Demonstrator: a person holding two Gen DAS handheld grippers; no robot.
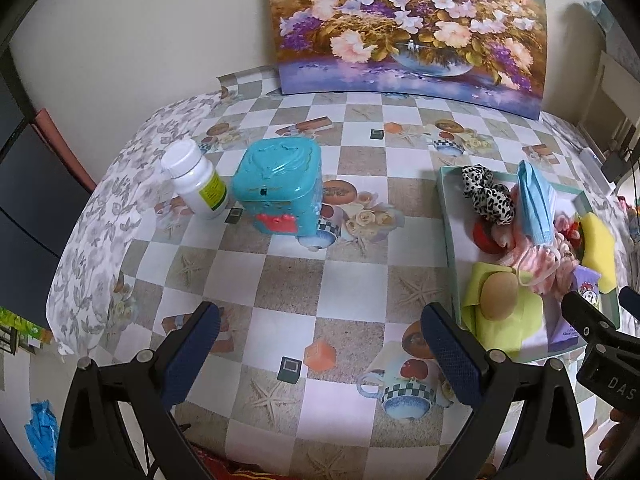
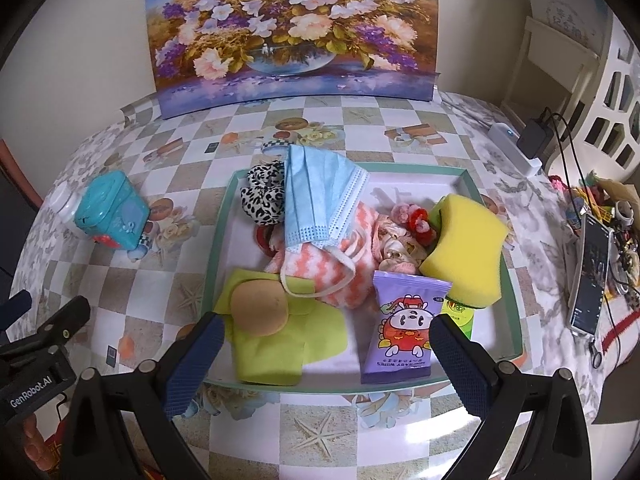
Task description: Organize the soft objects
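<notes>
A teal-rimmed white tray (image 2: 496,236) (image 1: 446,208) holds soft things: a blue face mask (image 2: 320,200) (image 1: 534,200), a leopard scrunchie (image 2: 262,196) (image 1: 486,194), a pink-and-white cloth (image 2: 340,276), a yellow sponge (image 2: 466,248) (image 1: 598,254), a green cloth (image 2: 280,344) (image 1: 502,316) with a tan round puff (image 2: 259,306) (image 1: 499,295) on it, and a purple wipes pack (image 2: 404,328). My right gripper (image 2: 326,360) is open and empty above the tray's near edge. My left gripper (image 1: 320,344) is open and empty over the tablecloth, left of the tray.
A teal tin (image 1: 280,190) (image 2: 112,216) and a white pill bottle (image 1: 196,178) stand on the checkered tablecloth, left of the tray. A flower painting (image 1: 408,24) leans on the back wall. A phone (image 2: 590,276), cables and a charger (image 2: 532,138) lie to the right.
</notes>
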